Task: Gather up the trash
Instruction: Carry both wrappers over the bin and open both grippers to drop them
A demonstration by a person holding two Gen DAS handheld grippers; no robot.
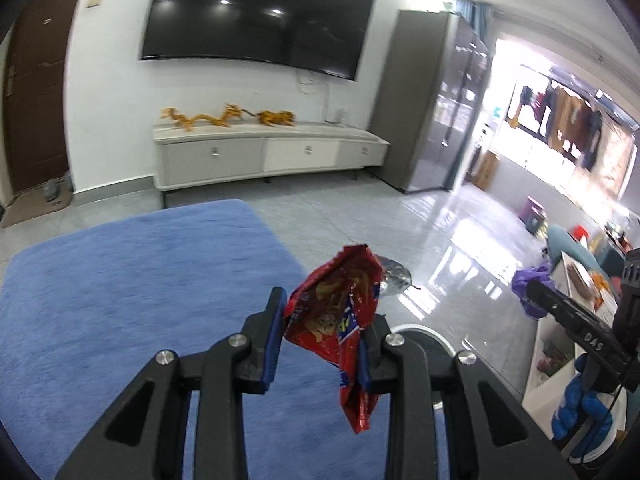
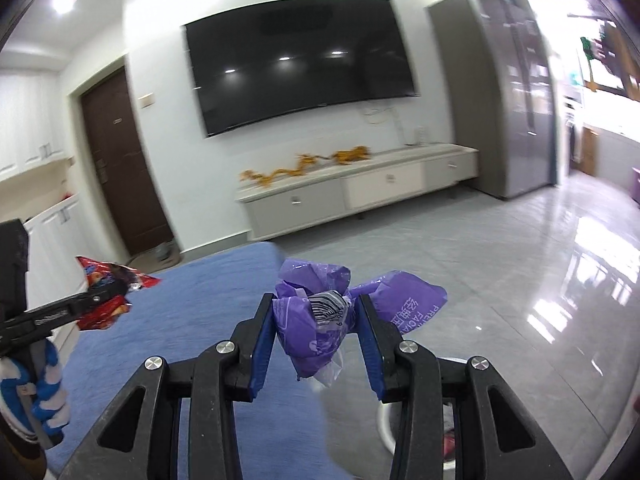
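The left tongs (image 1: pixel 324 320) are clamped on a red snack bag (image 1: pixel 340 320). The crumpled bag sits between the two blue pads; its top sticks up past the fingertips and its lower end hangs below the right-hand pad. It is held in the air above the edge of a blue rug (image 1: pixel 140 300), where the rug meets the grey tiled floor (image 1: pixel 380 220). A bit of silver foil (image 1: pixel 394 280) shows just behind the bag; whether it belongs to the bag or lies on the floor cannot be told.

The right tongs (image 2: pixel 316 320) are clamped on a purple wrapper (image 2: pixel 312 320). The bunched wrapper fills the gap between the pads, with a barcode patch facing up, and one flap spreads out past the right-hand pad. It too hangs in the air over the rug's edge.

In the right wrist view the left tongs and red bag appear at the left, with a blue-and-white gloved hand (image 2: pixel 48 392) under them. In the left wrist view the right tongs and purple wrapper appear at the right.

Ahead stands a white wall with a dark TV (image 1: pixel 260 12), a low white cabinet (image 1: pixel 272 152) below it, and golden dragon figures (image 1: pixel 228 118) on top. A white rim (image 2: pixel 384 424) shows under the right tongs.
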